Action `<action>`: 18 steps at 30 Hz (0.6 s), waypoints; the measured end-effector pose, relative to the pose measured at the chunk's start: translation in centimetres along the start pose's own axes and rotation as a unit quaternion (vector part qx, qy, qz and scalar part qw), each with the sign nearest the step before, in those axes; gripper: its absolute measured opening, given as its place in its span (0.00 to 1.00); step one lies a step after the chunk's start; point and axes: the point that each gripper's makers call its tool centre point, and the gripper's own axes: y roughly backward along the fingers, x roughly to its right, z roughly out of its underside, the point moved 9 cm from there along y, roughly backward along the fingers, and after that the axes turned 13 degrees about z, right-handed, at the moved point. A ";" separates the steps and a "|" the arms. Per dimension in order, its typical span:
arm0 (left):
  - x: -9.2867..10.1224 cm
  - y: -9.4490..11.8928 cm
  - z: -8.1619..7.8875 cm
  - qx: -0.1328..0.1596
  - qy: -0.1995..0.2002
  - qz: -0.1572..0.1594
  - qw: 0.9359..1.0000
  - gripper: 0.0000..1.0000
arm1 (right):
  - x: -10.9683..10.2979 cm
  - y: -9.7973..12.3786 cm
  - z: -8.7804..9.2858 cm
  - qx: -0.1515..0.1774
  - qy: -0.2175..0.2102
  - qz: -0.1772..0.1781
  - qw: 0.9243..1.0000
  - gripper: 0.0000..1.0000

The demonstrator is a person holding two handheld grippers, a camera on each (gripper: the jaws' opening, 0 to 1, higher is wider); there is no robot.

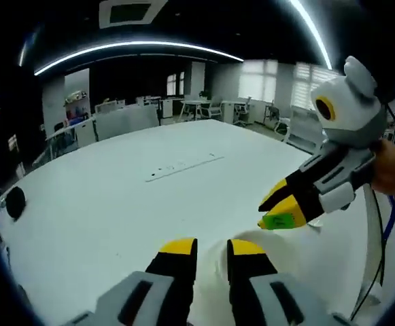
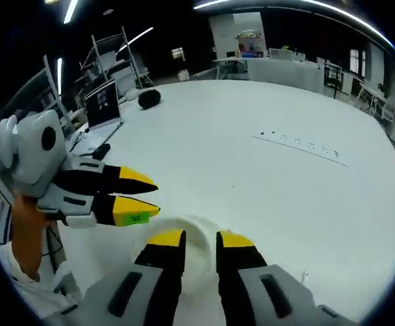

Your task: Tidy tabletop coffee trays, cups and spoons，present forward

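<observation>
White, likely ceramic saucer [image 2: 187, 234] is sitting just ahead of the right tongs [image 2: 192, 239] and beside the left tongs [image 1: 211, 247], both slightly apart; probably stiff, slippery, fragile, so pinching the rim seems safest.

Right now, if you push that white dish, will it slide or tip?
Probably slide: the dish looks low and round on a smooth table. It looks hard, maybe breakable, so close on it gently.
</observation>
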 end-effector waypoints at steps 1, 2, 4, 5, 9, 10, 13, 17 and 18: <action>0.1 0.5 -0.1 0.007 0.000 -0.002 1.000 0.20 | 0.0 0.4 -0.1 0.017 0.002 0.001 1.000 0.23; 0.7 2.5 -0.1 0.036 -0.017 -0.011 0.999 0.20 | 0.3 1.9 -0.4 0.066 -0.002 0.001 0.998 0.25; 0.5 3.2 -0.3 0.052 -0.020 -0.013 0.998 0.20 | 0.8 2.4 -0.5 0.089 -0.002 0.004 0.996 0.28; 0.5 3.5 -0.3 0.061 -0.022 -0.013 0.998 0.20 | 1.6 2.0 -1.1 0.091 -0.005 0.002 0.996 0.28; -0.5 4.2 -0.8 0.105 -0.043 -0.024 0.993 0.21 | 2.5 2.6 -1.5 0.123 -0.029 -0.001 0.992 0.28; -0.7 4.2 -0.9 0.109 -0.043 -0.025 0.993 0.21 | 2.6 2.7 -1.6 0.128 -0.030 0.000 0.991 0.28; -1.1 5.8 -0.9 0.139 -0.068 -0.042 0.987 0.21 | 4.0 4.4 -1.4 0.174 -0.042 0.018 0.984 0.28; -1.3 8.0 -0.8 0.171 -0.067 -0.073 0.980 0.21 | 5.2 6.7 -1.3 0.236 -0.048 0.035 0.970 0.30; -1.5 8.6 -0.7 0.183 -0.067 -0.082 0.977 0.21 | 5.3 7.4 -1.3 0.259 -0.043 0.039 0.964 0.30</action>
